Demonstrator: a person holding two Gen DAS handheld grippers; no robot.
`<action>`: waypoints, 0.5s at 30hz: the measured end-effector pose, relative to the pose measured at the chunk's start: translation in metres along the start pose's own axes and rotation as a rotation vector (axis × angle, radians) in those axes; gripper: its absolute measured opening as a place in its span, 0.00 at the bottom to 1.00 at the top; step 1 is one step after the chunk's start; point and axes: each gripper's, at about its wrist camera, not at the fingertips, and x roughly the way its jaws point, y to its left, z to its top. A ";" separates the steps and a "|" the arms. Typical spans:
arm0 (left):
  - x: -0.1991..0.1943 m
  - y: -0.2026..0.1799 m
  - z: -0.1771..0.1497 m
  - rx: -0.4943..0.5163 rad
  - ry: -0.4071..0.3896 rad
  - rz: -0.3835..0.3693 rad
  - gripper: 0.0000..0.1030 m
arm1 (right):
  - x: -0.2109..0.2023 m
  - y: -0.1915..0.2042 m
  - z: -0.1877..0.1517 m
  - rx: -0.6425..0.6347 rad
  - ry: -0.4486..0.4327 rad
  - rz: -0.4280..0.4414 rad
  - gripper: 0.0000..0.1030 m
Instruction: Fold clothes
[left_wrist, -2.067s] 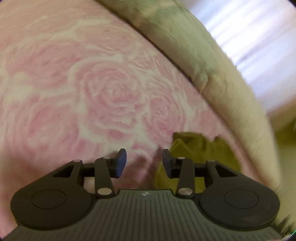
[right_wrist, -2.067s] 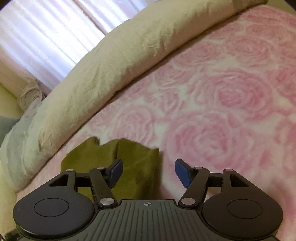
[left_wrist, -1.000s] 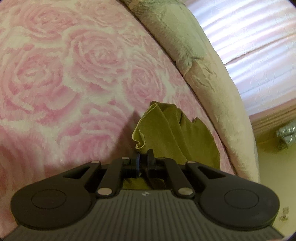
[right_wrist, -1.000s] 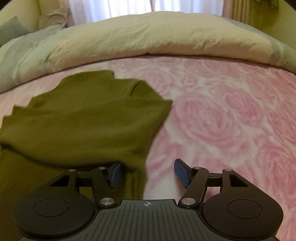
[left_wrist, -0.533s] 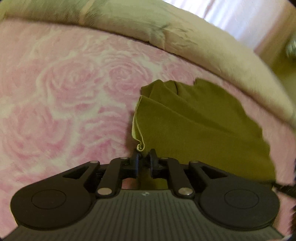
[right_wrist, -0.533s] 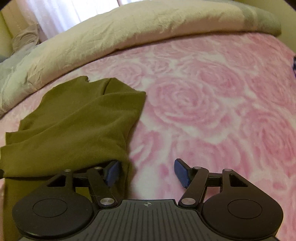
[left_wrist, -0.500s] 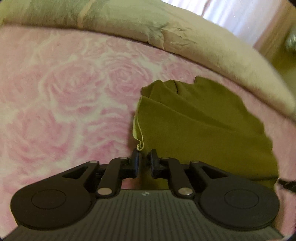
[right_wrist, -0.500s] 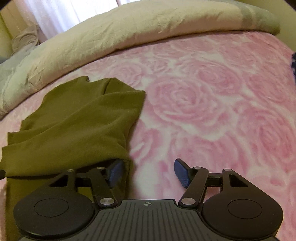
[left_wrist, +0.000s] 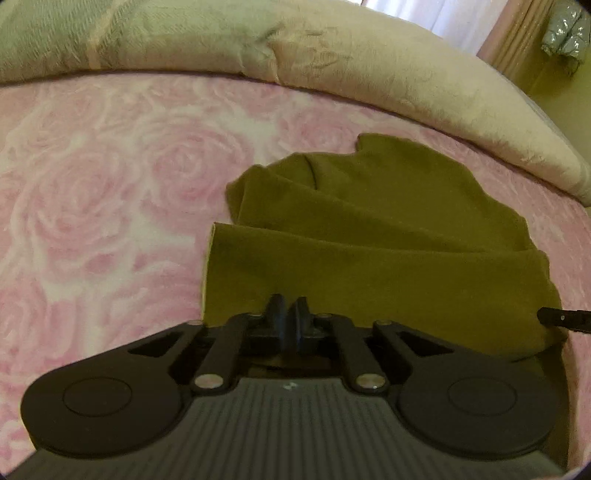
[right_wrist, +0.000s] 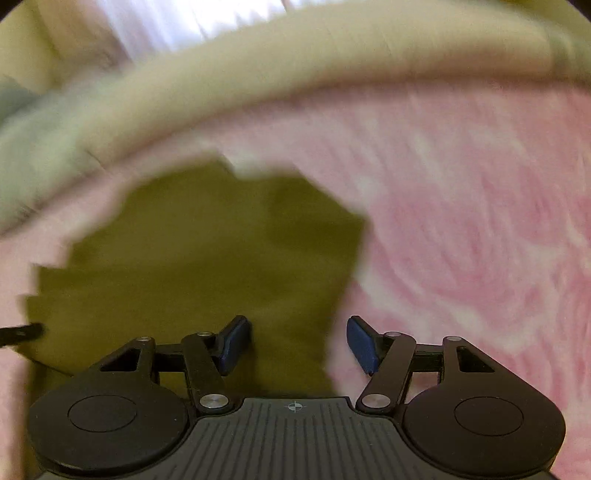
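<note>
— So, where is the green cloth (left_wrist: 376, 236)?
— It lies bunched up on the pink rose blanket (left_wrist: 103, 192), near the long cream pillow (left_wrist: 406, 74).
— What is the left gripper (left_wrist: 290, 325) doing?
— Its jaws are pinched together on the near edge of the cloth.
— And the right gripper (right_wrist: 299, 343)?
— Its jaws stand wide apart. The cloth's side edge lies under the gap, but the pads (right_wrist: 234, 345) do not squeeze it. That picture is blurry.
</note>
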 end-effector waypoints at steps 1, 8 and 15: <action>-0.004 0.003 0.005 -0.004 0.006 -0.014 0.04 | -0.005 -0.005 0.004 0.013 0.001 0.018 0.61; -0.005 0.010 0.067 -0.020 0.025 -0.091 0.20 | -0.024 -0.016 0.064 -0.015 -0.052 0.071 0.61; 0.066 -0.014 0.135 -0.015 0.076 -0.202 0.33 | 0.050 0.015 0.145 -0.069 0.008 0.224 0.61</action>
